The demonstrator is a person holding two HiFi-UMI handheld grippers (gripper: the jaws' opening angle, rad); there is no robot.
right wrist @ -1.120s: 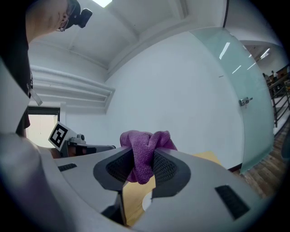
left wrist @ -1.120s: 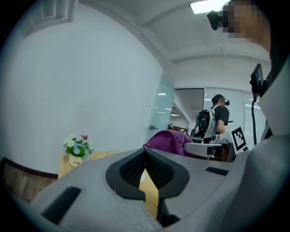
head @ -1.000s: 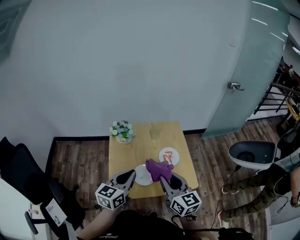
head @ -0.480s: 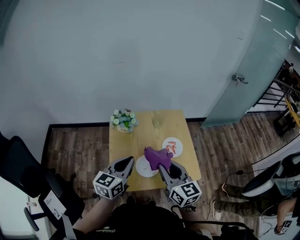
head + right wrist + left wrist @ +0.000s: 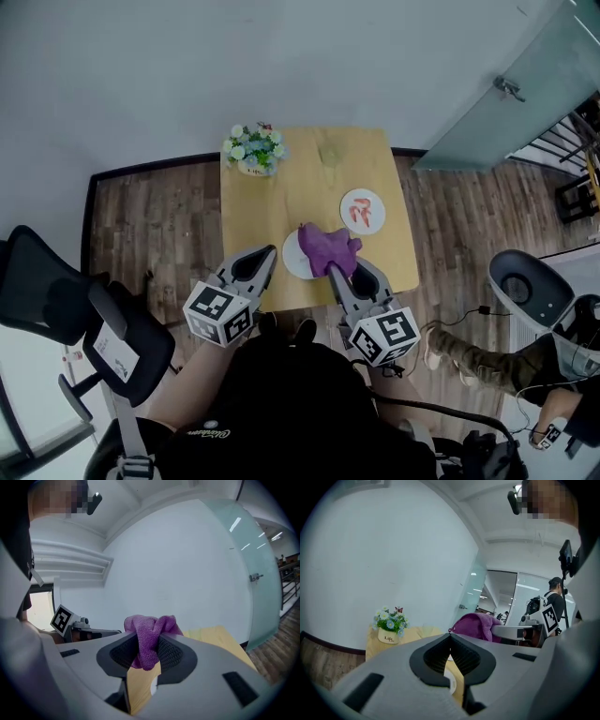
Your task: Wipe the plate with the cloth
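Observation:
A white plate (image 5: 292, 257) lies near the front edge of the small wooden table (image 5: 309, 187). A purple cloth (image 5: 327, 246) hangs bunched over the plate's right half, and my right gripper (image 5: 338, 266) is shut on it. In the right gripper view the cloth (image 5: 149, 638) fills the gap between the jaws of the right gripper (image 5: 149, 645). My left gripper (image 5: 266, 253) is at the plate's left edge, its jaws shut with nothing seen between them. In the left gripper view the left gripper (image 5: 450, 637) has its tips meeting, and a bit of plate (image 5: 449, 680) shows below.
A second plate with a red pattern (image 5: 363, 210) sits at the table's right. A pot of flowers (image 5: 253, 150) stands at the back left corner. Black office chairs (image 5: 56, 300) are at the left, and a person's leg (image 5: 487, 361) and another chair (image 5: 530, 286) at the right.
The head view has tipped downward, so the table sits higher in the frame. Both grippers keep their places at the white plate, the cloth still in the right one.

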